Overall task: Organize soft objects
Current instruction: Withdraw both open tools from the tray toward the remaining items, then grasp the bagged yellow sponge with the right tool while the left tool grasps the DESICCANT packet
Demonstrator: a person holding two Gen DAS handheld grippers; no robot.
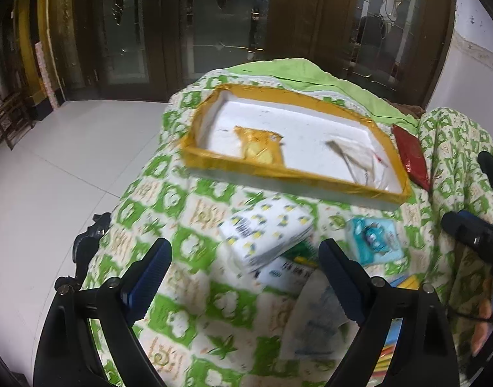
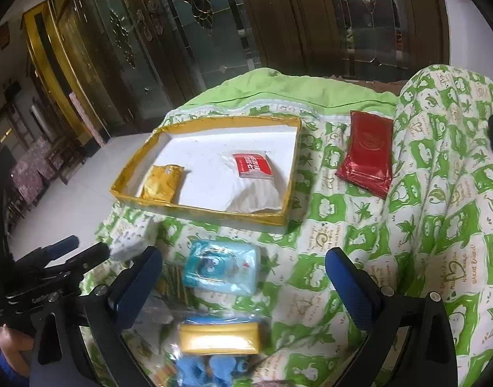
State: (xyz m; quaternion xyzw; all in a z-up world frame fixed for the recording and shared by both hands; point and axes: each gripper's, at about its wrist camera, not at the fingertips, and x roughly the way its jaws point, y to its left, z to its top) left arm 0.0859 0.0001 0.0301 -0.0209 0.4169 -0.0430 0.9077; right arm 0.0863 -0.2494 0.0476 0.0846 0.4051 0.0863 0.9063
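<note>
A shallow white tray with a gold rim (image 1: 278, 174) (image 2: 195, 211) lies on a green-patterned quilt. In it are a yellow packet (image 1: 261, 148) (image 2: 161, 182) and a white tissue pack with a red label (image 2: 253, 169) (image 1: 356, 156). A red foil packet (image 2: 367, 151) (image 1: 411, 158) lies right of the tray. A white tissue pack with yellow dots (image 1: 267, 232) and a blue cartoon tissue pack (image 1: 374, 238) (image 2: 220, 269) lie in front of the tray. My left gripper (image 1: 246, 258) is open and empty above the dotted pack. My right gripper (image 2: 243, 269) is open and empty over the blue pack.
More packs lie near the front: a yellow-and-blue pack (image 2: 220, 337), a white plastic bag (image 1: 314, 319) and coloured packets (image 1: 404, 282). The quilt bulges up at the right (image 2: 456, 193). White tiled floor (image 1: 69, 161) and dark glass doors (image 1: 214, 25) lie beyond.
</note>
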